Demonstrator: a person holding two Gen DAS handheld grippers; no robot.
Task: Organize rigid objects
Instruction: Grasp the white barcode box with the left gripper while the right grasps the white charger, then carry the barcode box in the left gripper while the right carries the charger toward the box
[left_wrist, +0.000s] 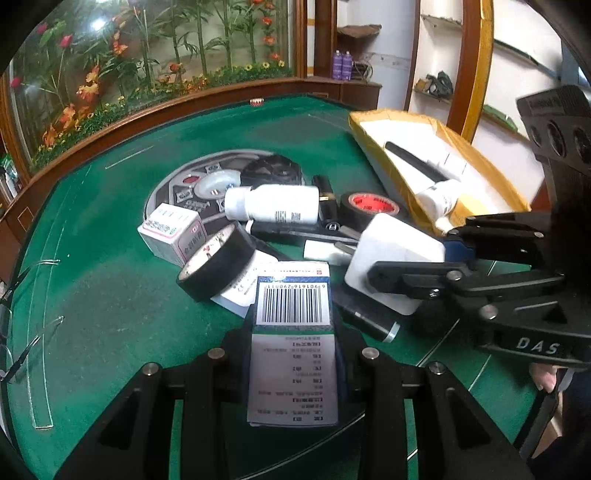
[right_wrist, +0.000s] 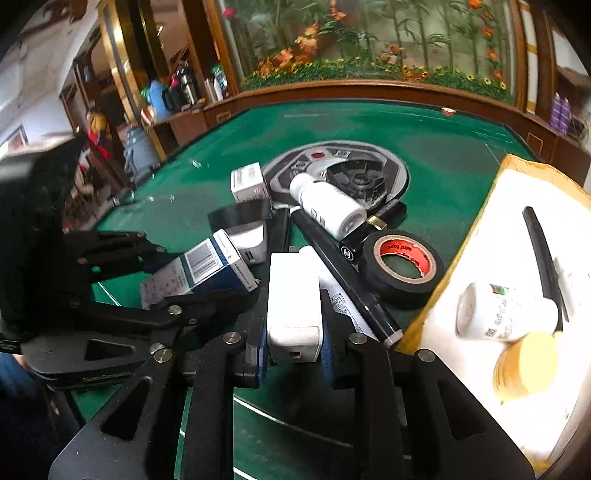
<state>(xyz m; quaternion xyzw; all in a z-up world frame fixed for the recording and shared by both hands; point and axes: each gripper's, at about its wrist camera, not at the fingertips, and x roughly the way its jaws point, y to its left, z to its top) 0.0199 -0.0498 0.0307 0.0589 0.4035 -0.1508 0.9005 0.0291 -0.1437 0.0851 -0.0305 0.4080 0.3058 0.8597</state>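
Note:
My left gripper (left_wrist: 293, 354) is shut on a blue and white medicine box (left_wrist: 293, 332) with a barcode, held above the green table (left_wrist: 110, 295); the box also shows in the right wrist view (right_wrist: 207, 269). My right gripper (right_wrist: 293, 350) is shut on a white power adapter (right_wrist: 293, 299), which also shows in the left wrist view (left_wrist: 391, 254). A pile lies ahead: a white bottle (left_wrist: 273, 203), two black tape rolls (left_wrist: 218, 266) (right_wrist: 402, 266), a small white box (left_wrist: 171, 234), a black pen (right_wrist: 351, 277) and a lipstick (right_wrist: 373, 229).
A yellow-edged box (right_wrist: 461, 258) with a white lining stands at the right; it holds a white bottle (right_wrist: 506, 314), a yellow round jar (right_wrist: 528, 365) and a black stick (right_wrist: 543, 251). Glasses (left_wrist: 22, 332) lie at the table's left. A wooden rim (left_wrist: 147, 110) borders the table.

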